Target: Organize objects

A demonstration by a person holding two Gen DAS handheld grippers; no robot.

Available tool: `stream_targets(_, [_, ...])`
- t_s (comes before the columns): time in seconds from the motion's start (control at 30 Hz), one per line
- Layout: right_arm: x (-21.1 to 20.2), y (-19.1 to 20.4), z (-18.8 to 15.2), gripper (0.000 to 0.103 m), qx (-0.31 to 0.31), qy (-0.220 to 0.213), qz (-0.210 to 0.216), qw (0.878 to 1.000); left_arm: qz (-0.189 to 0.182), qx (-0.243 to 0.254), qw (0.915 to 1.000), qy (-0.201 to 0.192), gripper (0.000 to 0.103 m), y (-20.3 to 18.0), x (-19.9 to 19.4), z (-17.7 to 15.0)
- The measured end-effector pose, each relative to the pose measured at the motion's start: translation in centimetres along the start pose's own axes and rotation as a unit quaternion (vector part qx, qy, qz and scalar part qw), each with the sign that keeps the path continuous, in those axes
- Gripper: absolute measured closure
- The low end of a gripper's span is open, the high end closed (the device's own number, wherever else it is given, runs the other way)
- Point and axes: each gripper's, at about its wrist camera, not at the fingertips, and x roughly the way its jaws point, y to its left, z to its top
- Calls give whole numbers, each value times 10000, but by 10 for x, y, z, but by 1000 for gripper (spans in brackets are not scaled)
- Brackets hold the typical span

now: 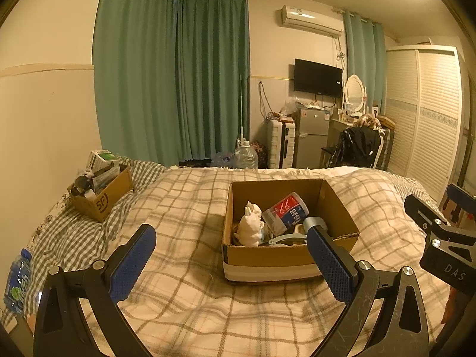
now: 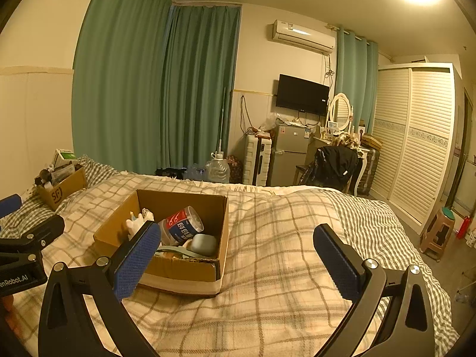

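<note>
Left wrist view: left gripper (image 1: 230, 255) is spread wide w/ nothing between the pads, hanging low over the plaid blanket (image 1: 184, 306) at the near edge of the bed. Cardboard box (image 1: 267, 260) sits mid-bed just ahead, right pad overlapping its front right corner. Inside: white plush toy (image 1: 250, 228), red/blue canister (image 1: 285, 212) on its side, grey-blue earbud case (image 1: 314, 223). A 2nd box, the SF box (image 1: 99, 197), sits full near the bed's far left edge.

Right wrist view: right gripper (image 2: 238, 258) also spread, empty, the box ahead-left of it.

Imo fits either sorting about to go on or stuff already boxed, can't tell which.
</note>
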Motion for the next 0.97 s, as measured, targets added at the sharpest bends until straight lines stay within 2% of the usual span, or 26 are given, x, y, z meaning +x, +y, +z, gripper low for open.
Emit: stream_targets(0.97, [3,1,-3,0,-50,87,-32,9999,72,101,9999,-10,0,-3,-4,-2])
